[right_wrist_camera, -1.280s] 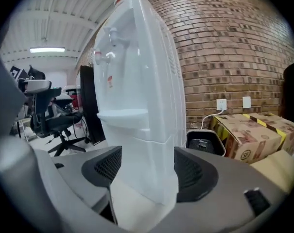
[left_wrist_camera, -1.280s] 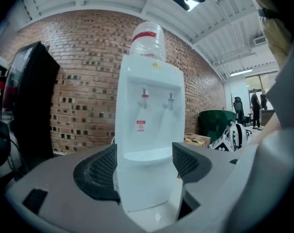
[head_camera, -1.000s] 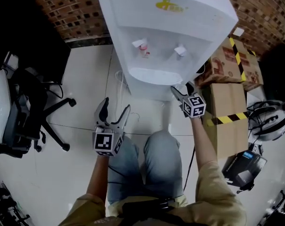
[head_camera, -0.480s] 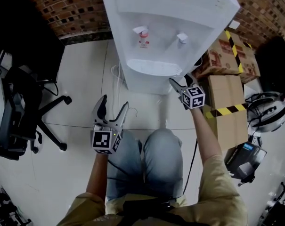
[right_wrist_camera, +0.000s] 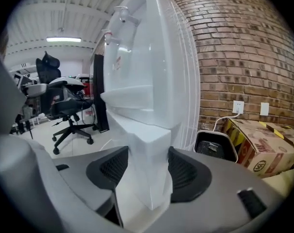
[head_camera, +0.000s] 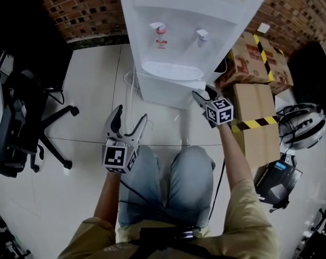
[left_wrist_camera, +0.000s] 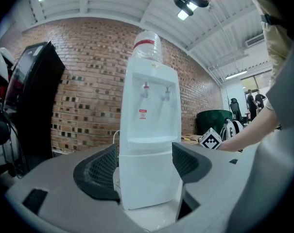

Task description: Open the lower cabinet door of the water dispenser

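Note:
The white water dispenser point(head_camera: 189, 15) stands on the tiled floor against a brick wall. Its lower cabinet door point(head_camera: 163, 93) faces me. My right gripper point(head_camera: 204, 94) is at the door's right front corner. In the right gripper view its jaws point(right_wrist_camera: 147, 171) are closing, with the door's vertical edge point(right_wrist_camera: 149, 149) between the pads, and both pads touch it. My left gripper point(head_camera: 130, 115) hovers open above my left knee, short of the dispenser. In the left gripper view the left gripper point(left_wrist_camera: 144, 166) points at the cabinet point(left_wrist_camera: 149, 178) and holds nothing.
Cardboard boxes point(head_camera: 254, 63) with yellow-black tape stand right of the dispenser, with a helmet point(head_camera: 303, 125) and a black device point(head_camera: 276, 185) beyond. A black office chair point(head_camera: 22, 123) is at the left. A white cable point(head_camera: 131, 82) lies beside the dispenser. A black bin point(right_wrist_camera: 212, 147) sits behind its right side.
The right gripper has edged in against the dispenser's front right corner. The left gripper has drifted a little forward. The cabinet door has not visibly moved.

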`<state>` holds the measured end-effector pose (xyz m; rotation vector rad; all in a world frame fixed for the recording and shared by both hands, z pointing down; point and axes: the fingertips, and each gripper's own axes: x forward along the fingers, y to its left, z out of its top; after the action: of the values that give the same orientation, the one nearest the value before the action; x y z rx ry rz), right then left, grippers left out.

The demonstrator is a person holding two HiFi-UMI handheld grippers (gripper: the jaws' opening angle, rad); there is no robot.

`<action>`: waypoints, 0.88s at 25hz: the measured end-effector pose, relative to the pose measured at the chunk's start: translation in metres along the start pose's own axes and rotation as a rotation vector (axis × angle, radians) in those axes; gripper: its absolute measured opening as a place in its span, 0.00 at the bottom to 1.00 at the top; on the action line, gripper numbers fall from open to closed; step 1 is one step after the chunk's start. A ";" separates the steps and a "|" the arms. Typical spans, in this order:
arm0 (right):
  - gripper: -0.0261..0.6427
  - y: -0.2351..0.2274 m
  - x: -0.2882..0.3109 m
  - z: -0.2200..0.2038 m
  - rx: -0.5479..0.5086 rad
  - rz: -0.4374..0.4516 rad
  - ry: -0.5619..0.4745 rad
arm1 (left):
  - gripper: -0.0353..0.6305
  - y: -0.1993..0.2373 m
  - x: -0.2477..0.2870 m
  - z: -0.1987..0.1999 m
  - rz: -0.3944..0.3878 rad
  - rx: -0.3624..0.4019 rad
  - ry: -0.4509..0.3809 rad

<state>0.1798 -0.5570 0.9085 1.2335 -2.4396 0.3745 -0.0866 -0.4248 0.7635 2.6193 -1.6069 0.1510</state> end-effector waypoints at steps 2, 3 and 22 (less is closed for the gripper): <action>0.39 0.017 -0.017 -0.008 -0.035 0.093 0.012 | 0.57 0.000 -0.002 -0.002 -0.001 -0.001 0.002; 0.33 0.029 -0.028 -0.013 -0.063 0.156 0.021 | 0.57 0.001 -0.002 -0.002 -0.004 0.004 0.005; 0.36 0.359 0.017 0.006 -0.177 0.924 -0.123 | 0.57 0.109 -0.098 0.016 0.292 0.016 0.000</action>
<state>-0.1228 -0.3636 0.8874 -0.0120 -2.9344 0.3053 -0.2273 -0.3886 0.7367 2.3797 -1.9865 0.1778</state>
